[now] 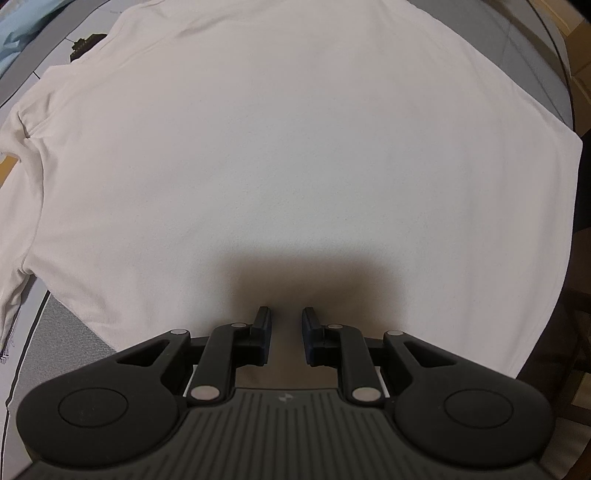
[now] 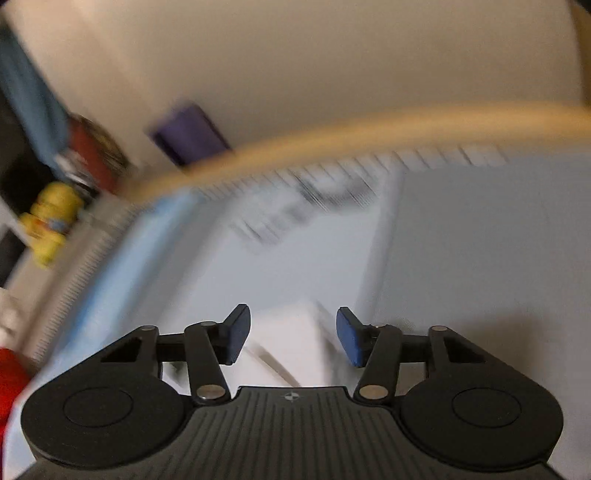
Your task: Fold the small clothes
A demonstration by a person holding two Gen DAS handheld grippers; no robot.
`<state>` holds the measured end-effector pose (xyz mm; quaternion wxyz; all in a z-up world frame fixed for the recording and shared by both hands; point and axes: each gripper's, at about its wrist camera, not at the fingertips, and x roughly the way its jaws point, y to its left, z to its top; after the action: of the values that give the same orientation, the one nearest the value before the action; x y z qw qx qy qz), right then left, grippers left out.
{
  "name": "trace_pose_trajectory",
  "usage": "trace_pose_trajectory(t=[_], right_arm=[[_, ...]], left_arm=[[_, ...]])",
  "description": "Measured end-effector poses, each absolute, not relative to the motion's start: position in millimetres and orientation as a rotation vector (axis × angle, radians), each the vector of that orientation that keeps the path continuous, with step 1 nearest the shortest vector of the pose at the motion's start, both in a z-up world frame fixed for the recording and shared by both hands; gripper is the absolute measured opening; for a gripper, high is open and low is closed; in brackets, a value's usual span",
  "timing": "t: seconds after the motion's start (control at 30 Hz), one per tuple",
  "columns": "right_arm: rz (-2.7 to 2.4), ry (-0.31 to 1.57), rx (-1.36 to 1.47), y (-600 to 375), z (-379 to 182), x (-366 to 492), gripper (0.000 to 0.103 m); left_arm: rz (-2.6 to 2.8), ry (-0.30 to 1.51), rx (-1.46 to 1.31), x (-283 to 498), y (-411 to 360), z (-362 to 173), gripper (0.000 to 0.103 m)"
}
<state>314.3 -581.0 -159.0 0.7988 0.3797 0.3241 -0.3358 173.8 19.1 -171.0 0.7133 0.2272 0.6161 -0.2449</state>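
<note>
A white long-sleeved garment (image 1: 288, 147) lies spread flat and fills most of the left wrist view, with one sleeve (image 1: 18, 122) folded in at the left. My left gripper (image 1: 287, 317) points straight down just above the garment's near part. Its jaws stand a narrow gap apart with nothing between them. The right wrist view is blurred. There my right gripper (image 2: 293, 325) is open over a pale grey-blue mat (image 2: 480, 240), and a white patch of cloth (image 2: 288, 343) shows below the gap, untouched by the pads.
The printed grey mat (image 1: 55, 325) shows beside the garment, and a light blue cloth (image 1: 14, 33) lies at the far left. Beyond the table's wooden edge (image 2: 332, 129) are a purple object (image 2: 188, 133), a yellow toy (image 2: 51, 221) and something red (image 2: 11, 376).
</note>
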Motion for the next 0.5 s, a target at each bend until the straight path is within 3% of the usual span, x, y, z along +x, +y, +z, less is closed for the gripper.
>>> trace_pose_trajectory(t=[0.1, 0.23, 0.27, 0.33, 0.5], right_arm=[[-0.684, 0.836, 0.897, -586.3, -200.3, 316.0, 0.055], [-0.612, 0.831, 0.941, -583.3, -228.4, 327.0, 0.053], [-0.586, 0.824, 0.902, -580.1, -228.3, 332.8, 0.049], [-0.518, 0.833, 0.897, -578.9, -237.1, 343.7, 0.007], [-0.583, 0.746, 0.815, -578.0, -225.4, 346.5, 0.006]], left_arm=[[-0.542, 1.362, 0.508, 172.0, 17.7, -171.9, 0.020], [-0.539, 1.357, 0.506, 169.7, 17.4, -168.9, 0.020], [-0.539, 1.356, 0.506, 169.4, 17.6, -168.0, 0.020], [-0.539, 1.357, 0.508, 168.9, 17.5, -168.1, 0.020], [-0.543, 1.360, 0.515, 168.7, 17.2, -168.4, 0.020]])
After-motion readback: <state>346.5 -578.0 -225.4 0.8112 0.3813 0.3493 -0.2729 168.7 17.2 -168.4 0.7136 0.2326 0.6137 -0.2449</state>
